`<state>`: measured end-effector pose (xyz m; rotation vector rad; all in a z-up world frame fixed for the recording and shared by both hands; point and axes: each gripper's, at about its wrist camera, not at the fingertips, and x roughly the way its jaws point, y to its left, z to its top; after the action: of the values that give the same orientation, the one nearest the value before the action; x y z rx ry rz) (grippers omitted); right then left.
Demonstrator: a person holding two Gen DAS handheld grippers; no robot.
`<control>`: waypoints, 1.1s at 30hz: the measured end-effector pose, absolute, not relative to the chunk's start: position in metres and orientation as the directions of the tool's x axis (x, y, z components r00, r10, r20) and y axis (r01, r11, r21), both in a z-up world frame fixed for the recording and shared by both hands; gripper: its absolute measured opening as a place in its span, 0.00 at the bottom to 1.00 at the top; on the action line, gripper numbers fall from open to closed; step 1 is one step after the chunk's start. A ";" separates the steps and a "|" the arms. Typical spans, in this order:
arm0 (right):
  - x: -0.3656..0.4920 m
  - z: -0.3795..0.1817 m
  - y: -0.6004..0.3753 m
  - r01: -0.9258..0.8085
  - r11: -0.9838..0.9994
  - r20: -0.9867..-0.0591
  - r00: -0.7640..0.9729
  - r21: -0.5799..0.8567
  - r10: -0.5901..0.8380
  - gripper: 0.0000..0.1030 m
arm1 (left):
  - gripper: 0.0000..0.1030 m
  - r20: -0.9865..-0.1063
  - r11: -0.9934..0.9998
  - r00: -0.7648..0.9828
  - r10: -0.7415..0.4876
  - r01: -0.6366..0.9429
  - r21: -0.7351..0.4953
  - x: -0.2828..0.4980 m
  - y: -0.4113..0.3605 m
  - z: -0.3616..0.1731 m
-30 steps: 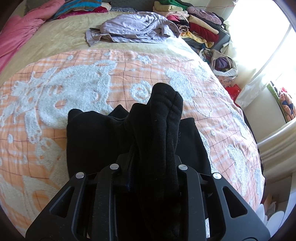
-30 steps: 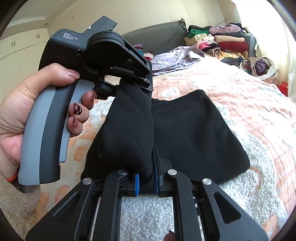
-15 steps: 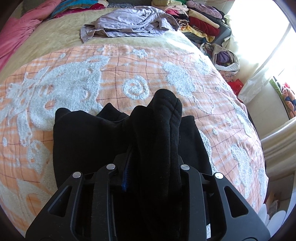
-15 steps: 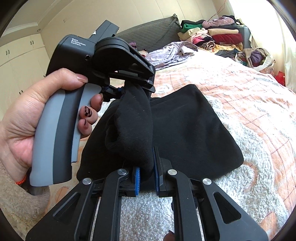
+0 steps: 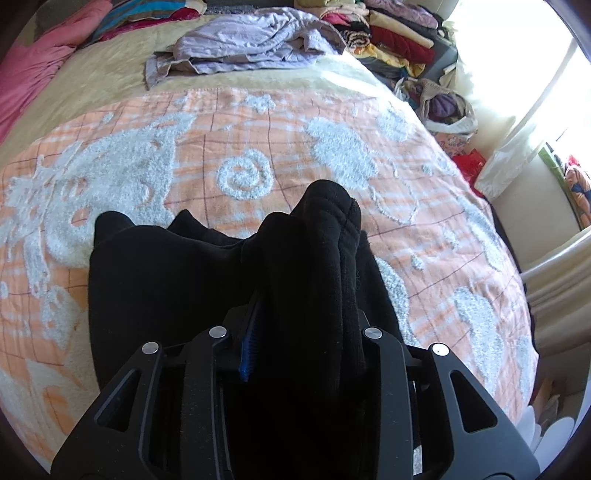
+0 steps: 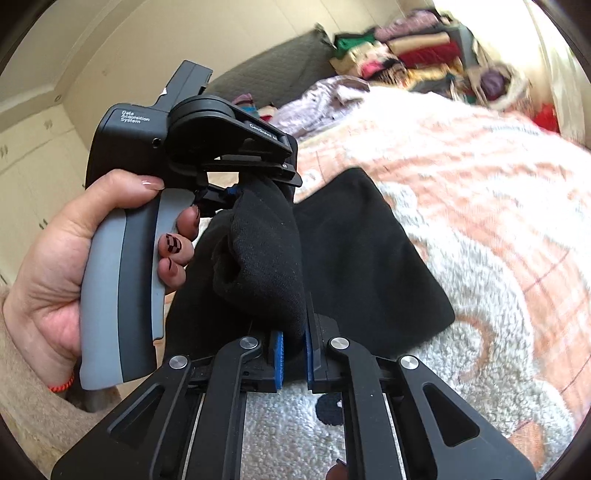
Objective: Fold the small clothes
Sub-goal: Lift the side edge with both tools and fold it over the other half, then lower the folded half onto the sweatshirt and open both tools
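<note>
A small black garment hangs over the orange and white bedspread, its lower part resting on the bed. My left gripper is shut on one bunched edge of it, which sticks up between the fingers. My right gripper is shut on the other end of the same bunched edge of the black garment, blue pads pressing it. In the right wrist view the left gripper is held in a hand just above and to the left, the cloth stretched between the two.
A crumpled lilac garment lies at the far end of the bed. Stacks of folded clothes and a bag of clothes sit at the far right. A pink blanket lies far left. The bed edge drops off at right.
Both grippers have moved with the black garment toward the far end of the bed and lifted it slightly. The grips have not changed.
</note>
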<state>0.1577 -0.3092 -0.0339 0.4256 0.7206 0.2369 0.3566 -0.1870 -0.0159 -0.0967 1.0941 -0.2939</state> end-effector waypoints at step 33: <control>0.169 -0.053 -0.338 0.028 0.820 -0.637 0.645 0.572 0.422 0.42 | 0.72 -0.838 0.937 0.423 -0.344 0.203 -0.283 0.354 -0.198 -0.019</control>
<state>0.1692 -0.3378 -0.0531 0.5814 0.8499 0.2394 0.3535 -0.1985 -0.0194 -0.1464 1.0819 -0.3438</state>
